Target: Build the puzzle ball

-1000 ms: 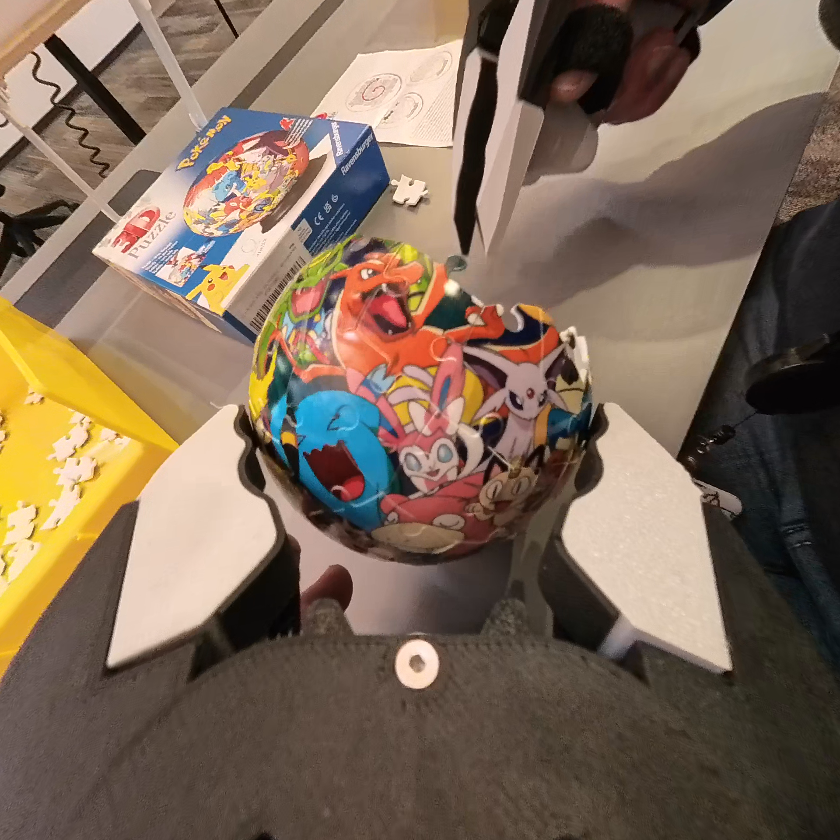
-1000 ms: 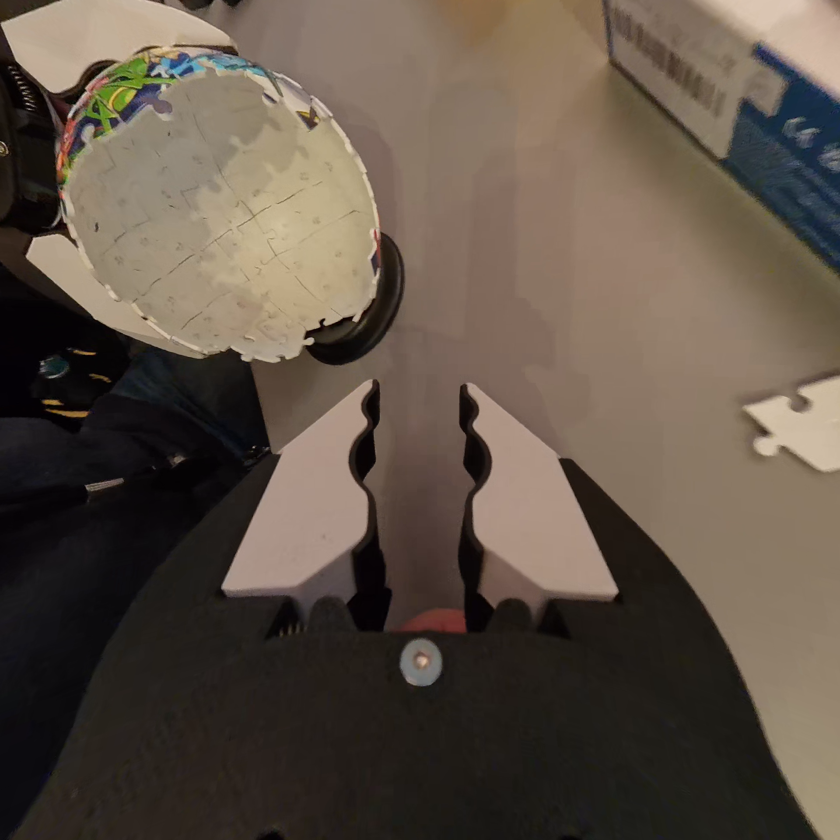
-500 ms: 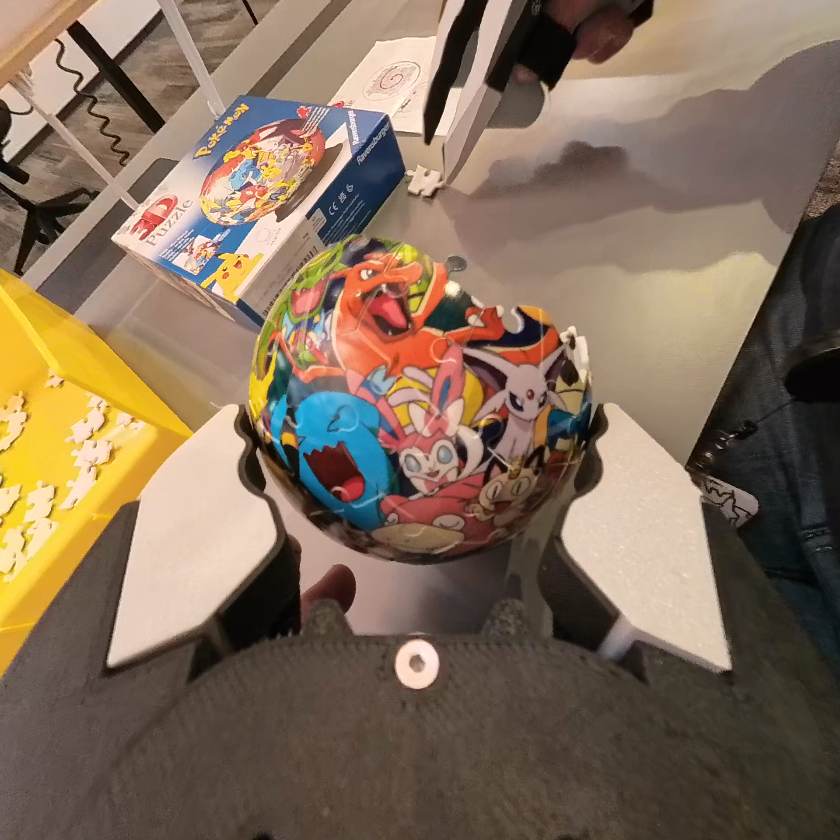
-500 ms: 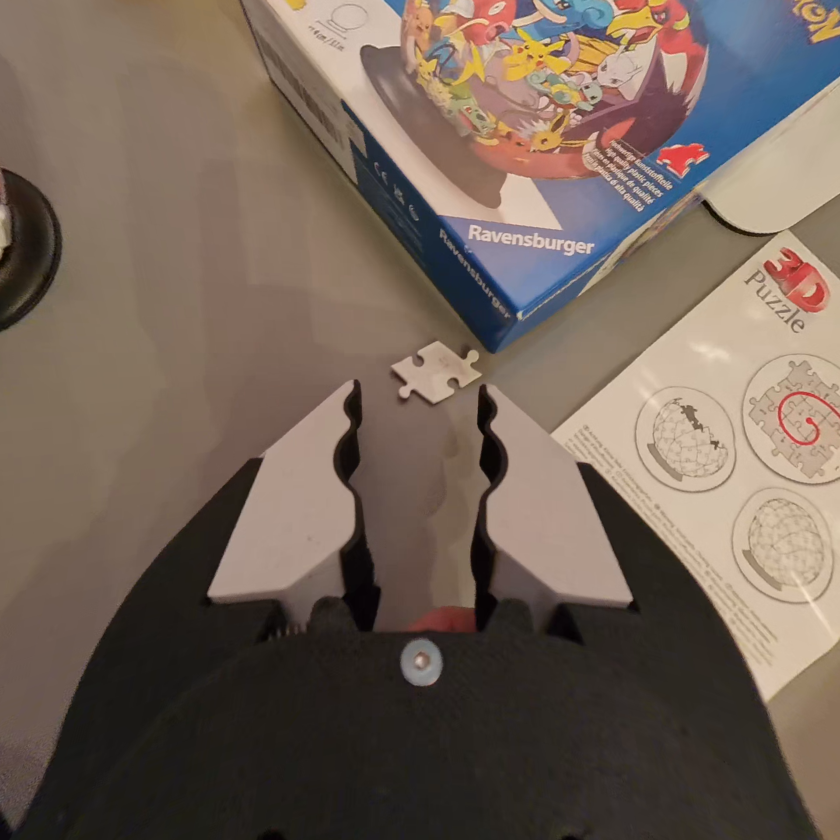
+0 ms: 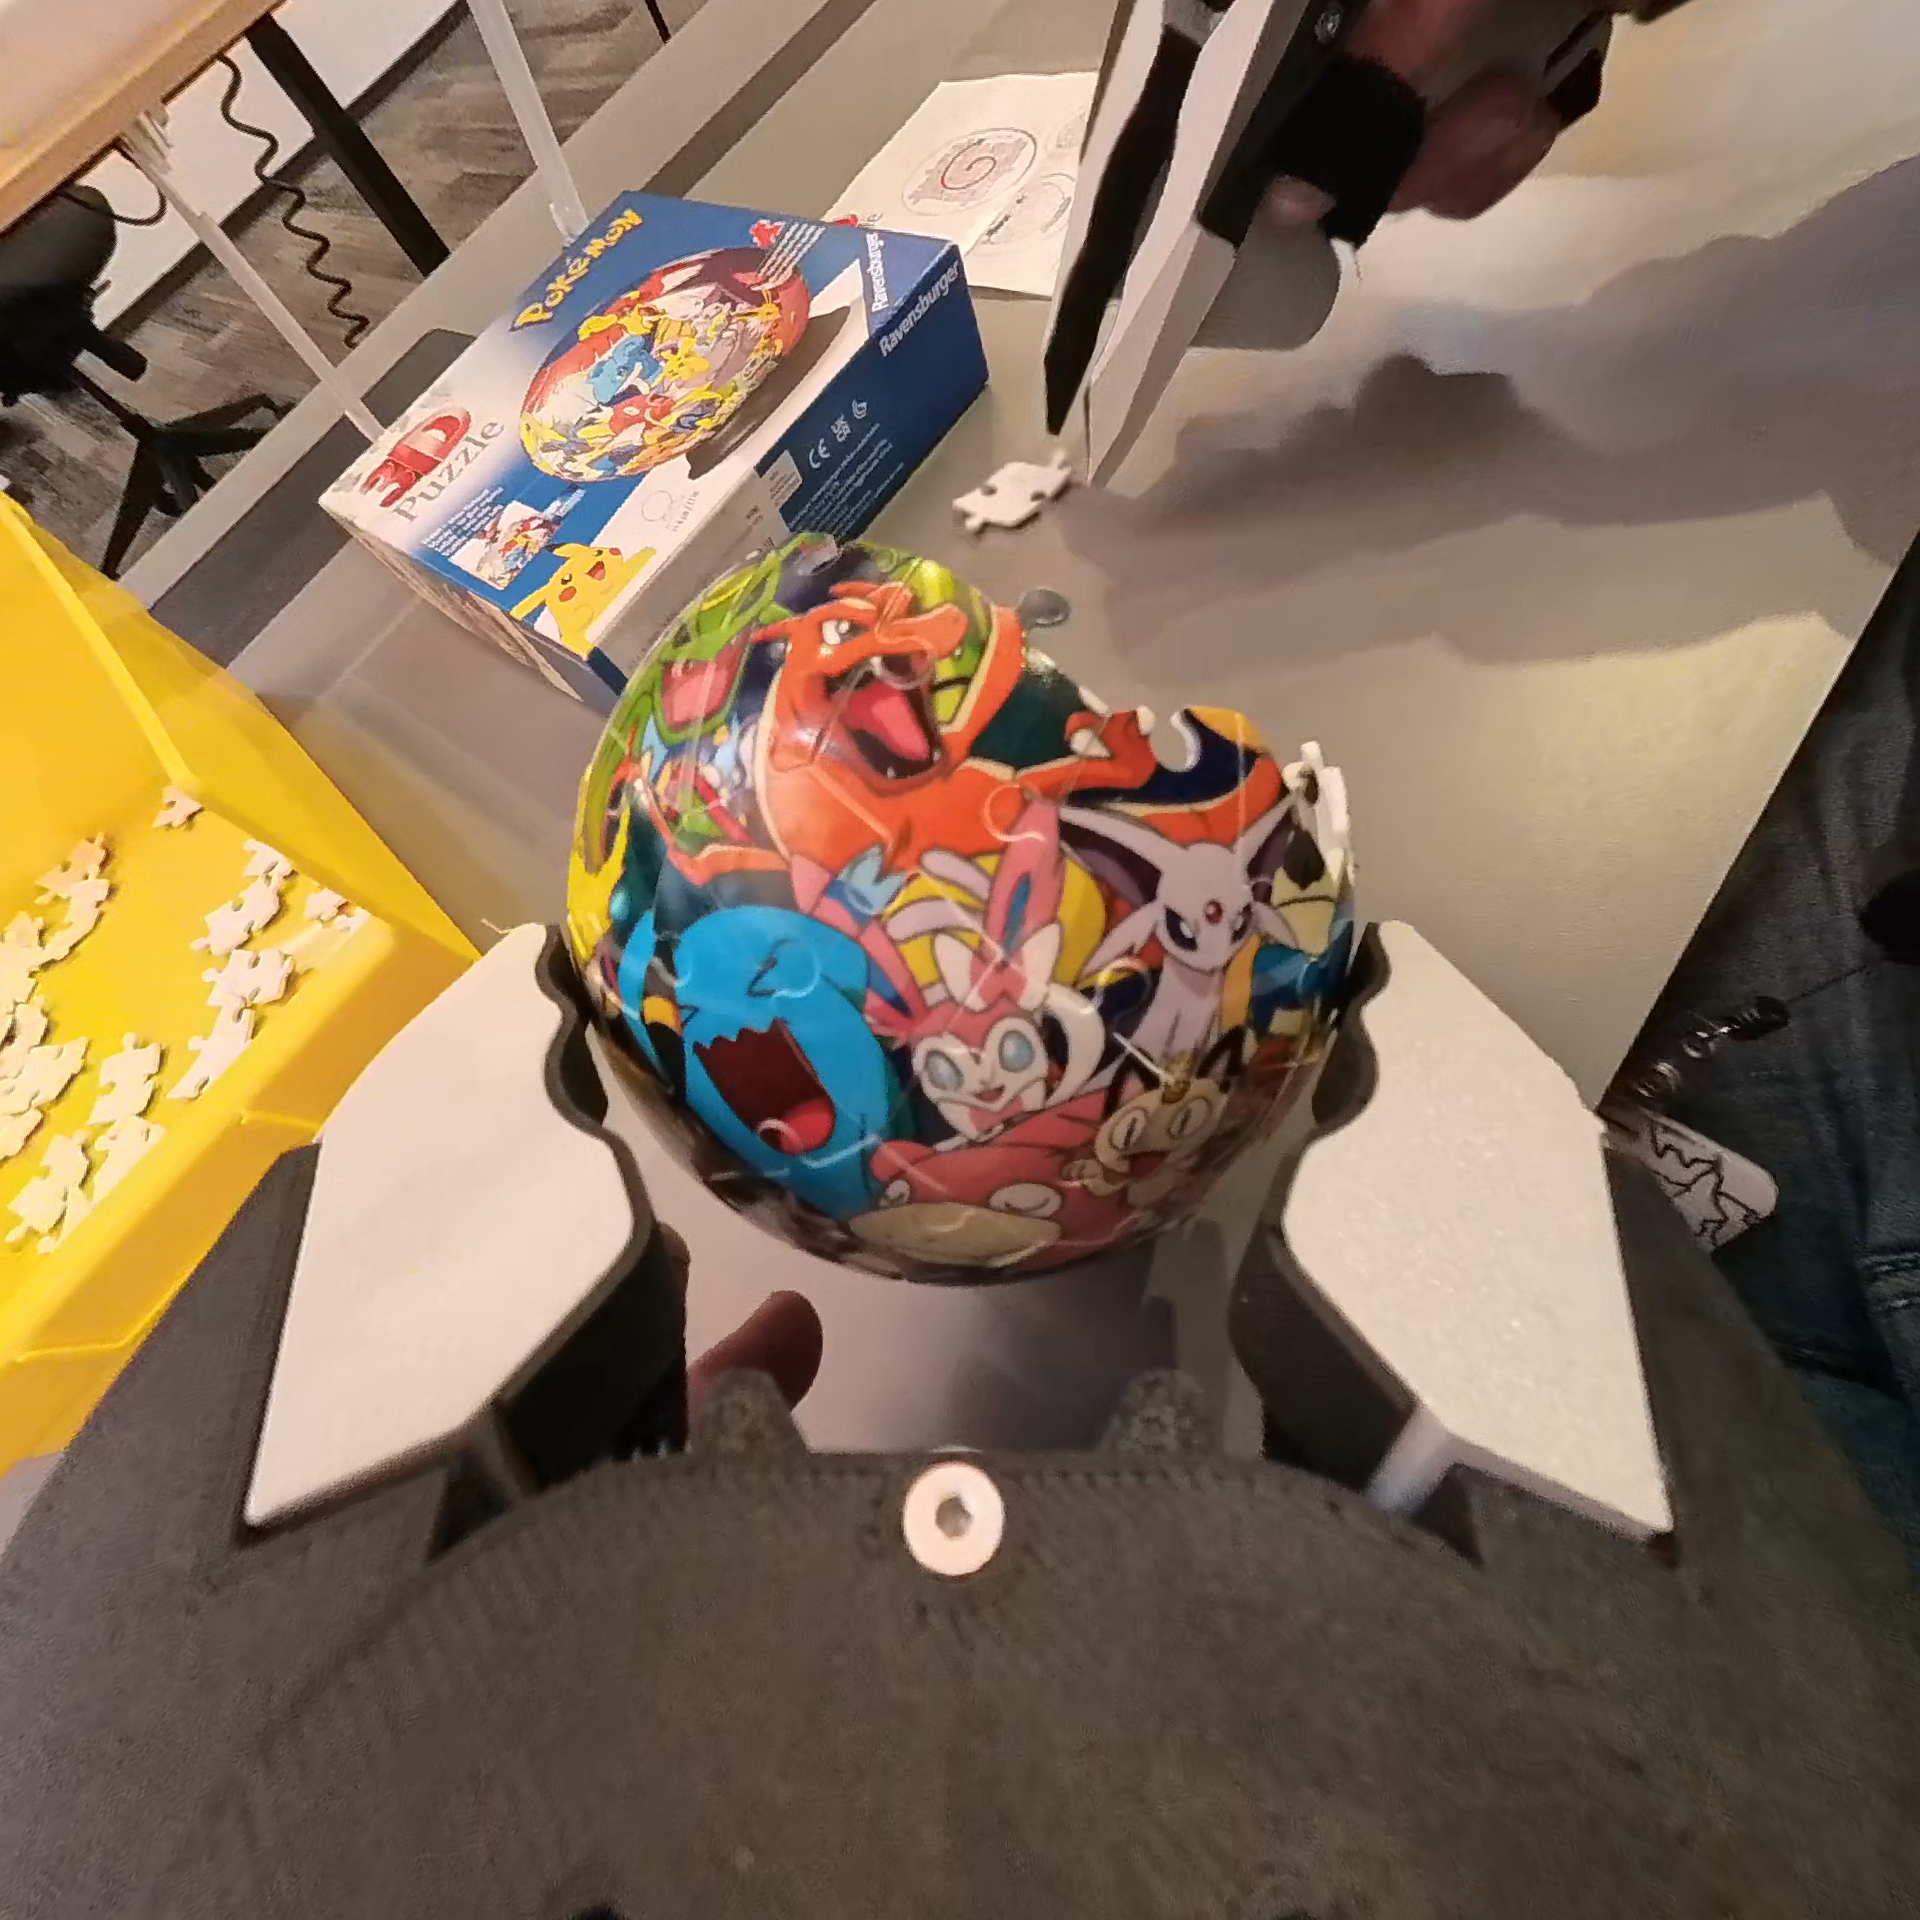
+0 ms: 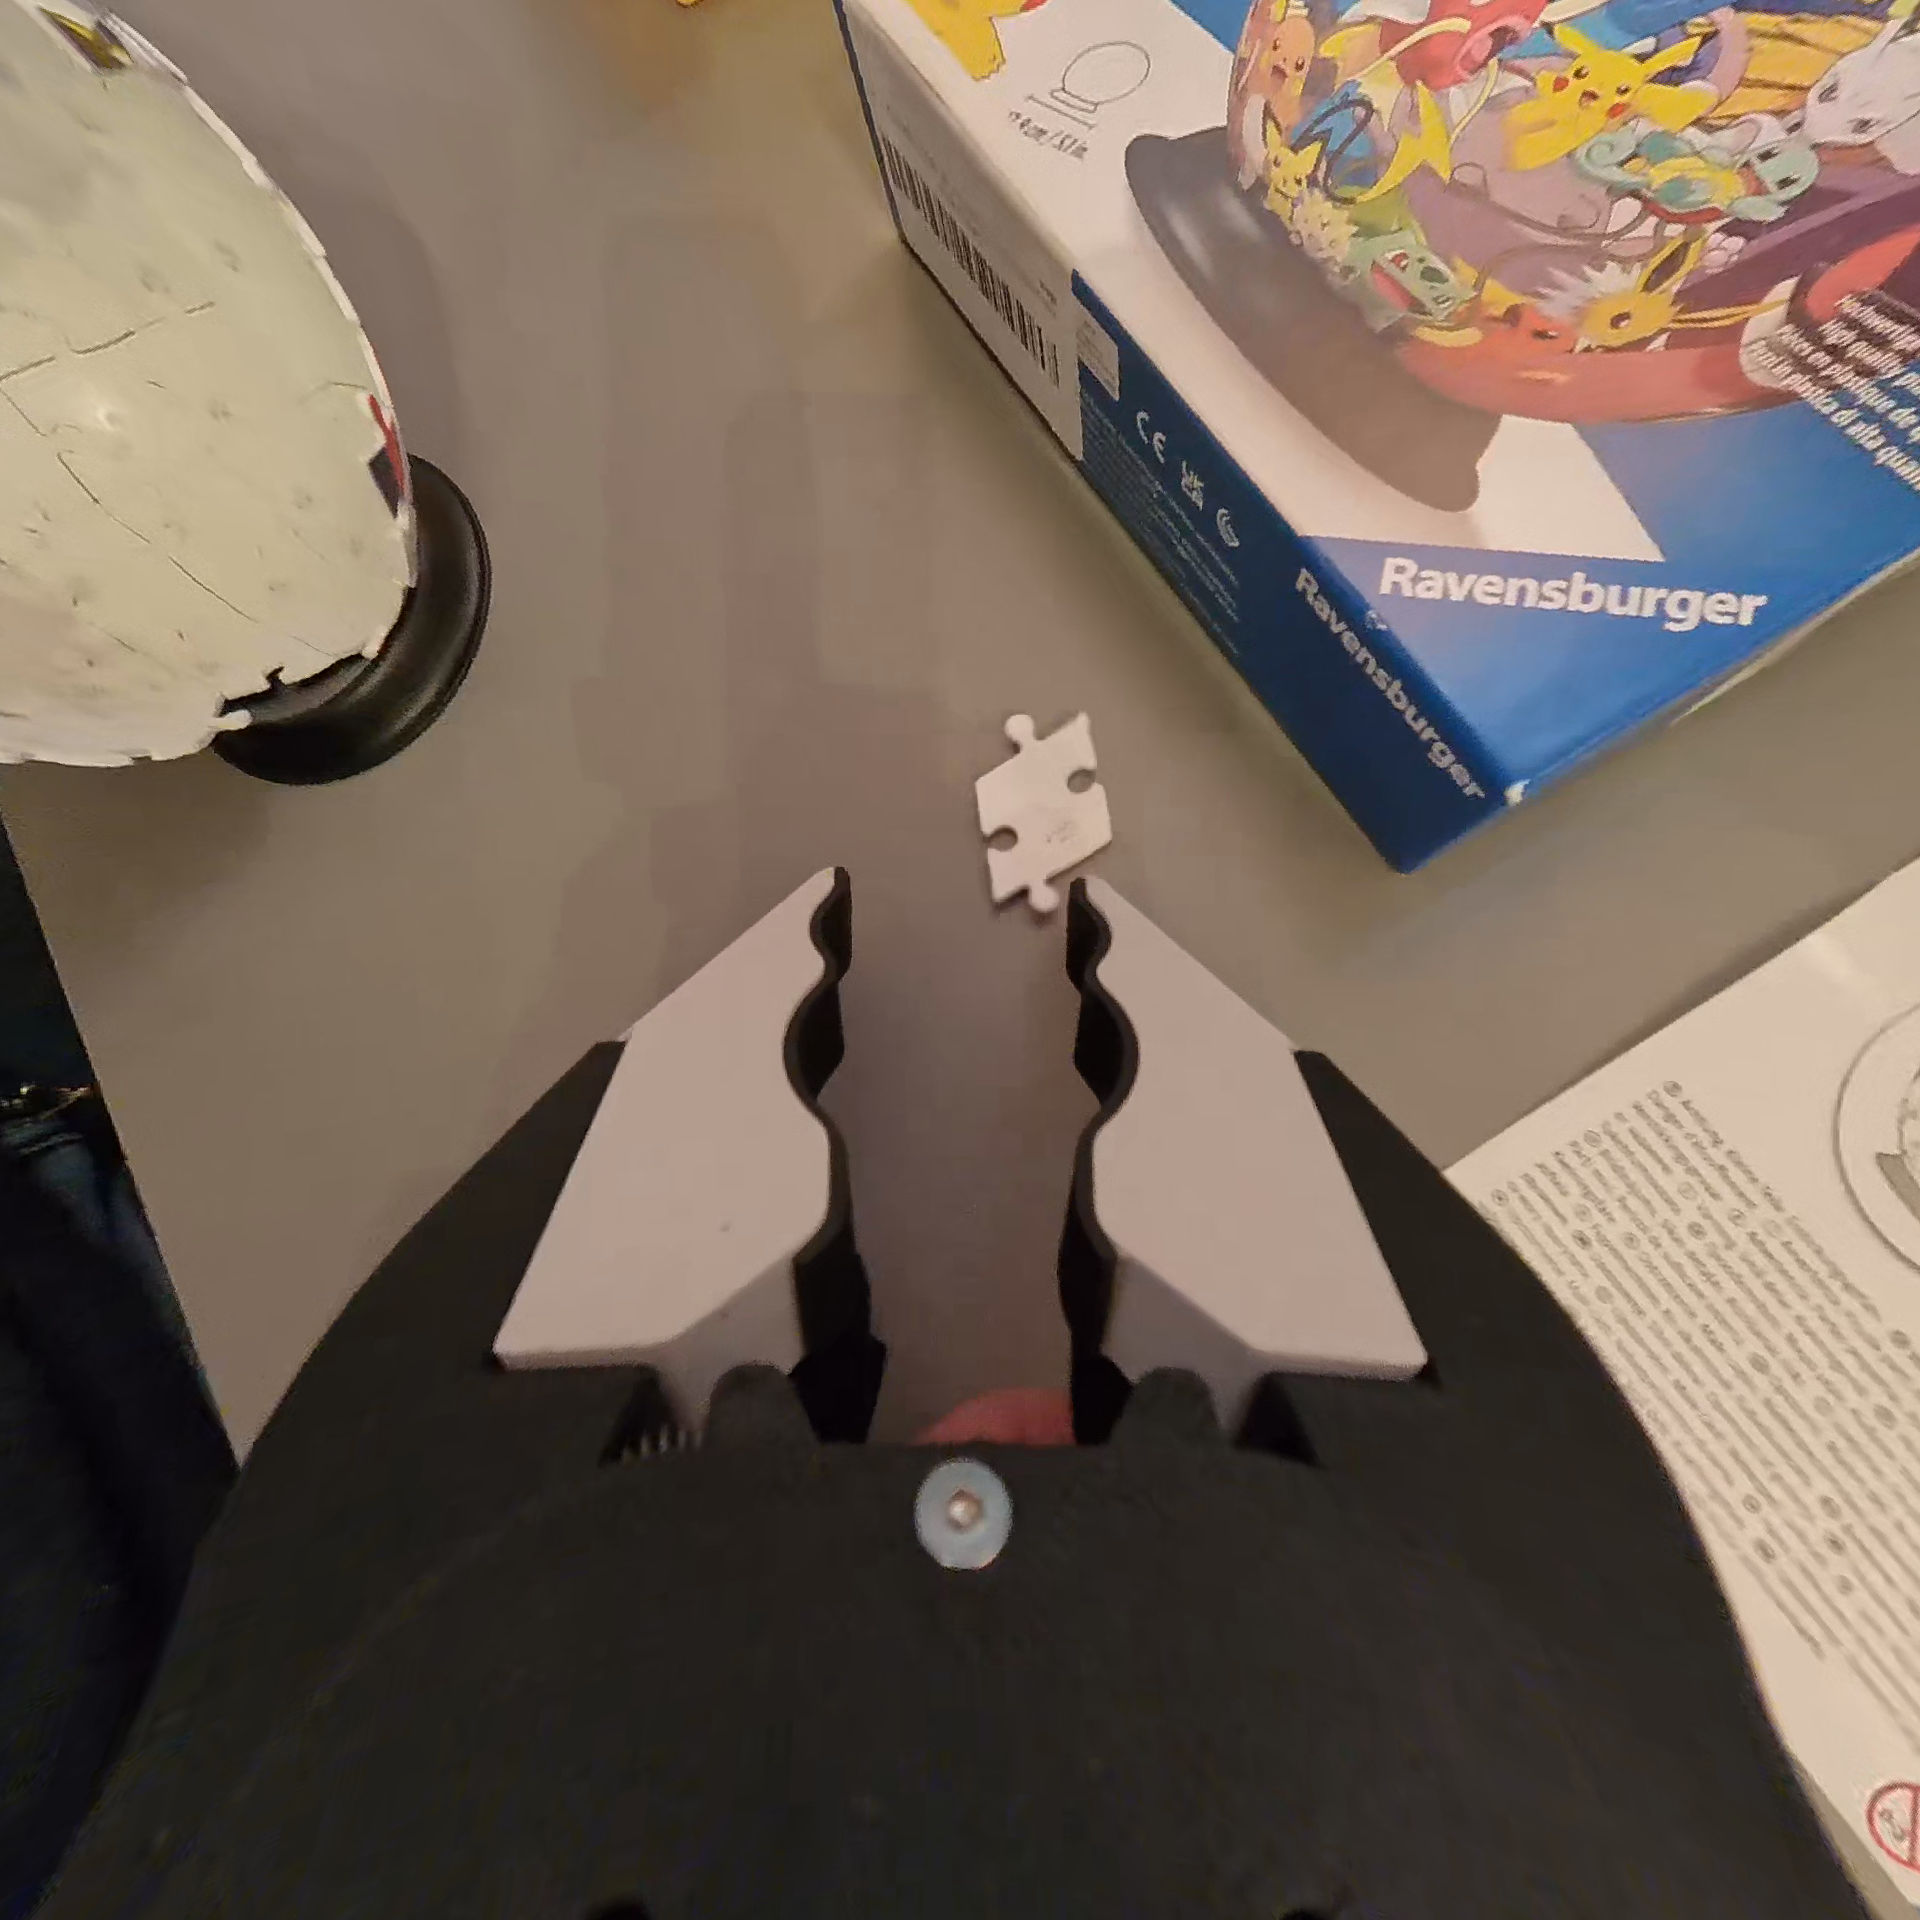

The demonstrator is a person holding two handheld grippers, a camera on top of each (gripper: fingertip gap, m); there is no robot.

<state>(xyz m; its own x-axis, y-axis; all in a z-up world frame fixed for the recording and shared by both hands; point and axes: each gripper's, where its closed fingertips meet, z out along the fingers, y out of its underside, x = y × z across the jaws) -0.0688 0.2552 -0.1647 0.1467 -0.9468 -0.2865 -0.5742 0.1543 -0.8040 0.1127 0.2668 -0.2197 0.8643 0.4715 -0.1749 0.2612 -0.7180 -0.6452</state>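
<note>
The partly built puzzle ball point(image 5: 966, 914), covered in colourful cartoon figures, is clamped between my left gripper's point(image 5: 961, 971) white fingers. In the right wrist view its white inner side point(image 6: 156, 416) shows through an unfilled gap, and it rests on a black stand point(image 6: 416, 644). A single loose white puzzle piece point(image 6: 1042, 810) lies face down on the grey table, also in the left wrist view point(image 5: 1013, 494). My right gripper point(image 6: 958, 888) is open a little and empty. Its right fingertip is right at the piece's near edge. It points down in the left wrist view point(image 5: 1081, 442).
The blue puzzle box point(image 6: 1455, 364) lies just beyond the piece, also in the left wrist view point(image 5: 665, 405). An instruction sheet point(image 6: 1714, 1299) is at the right. A yellow bin point(image 5: 156, 935) with several white pieces stands left of the ball. A person's jeans point(image 5: 1818, 1039) are at the table edge. One gripper's finger ends stand about 20 cm off the other's.
My right gripper has swung away from the ball to the loose piece beside the box and come down close to it. My left gripper keeps holding the ball in place.
</note>
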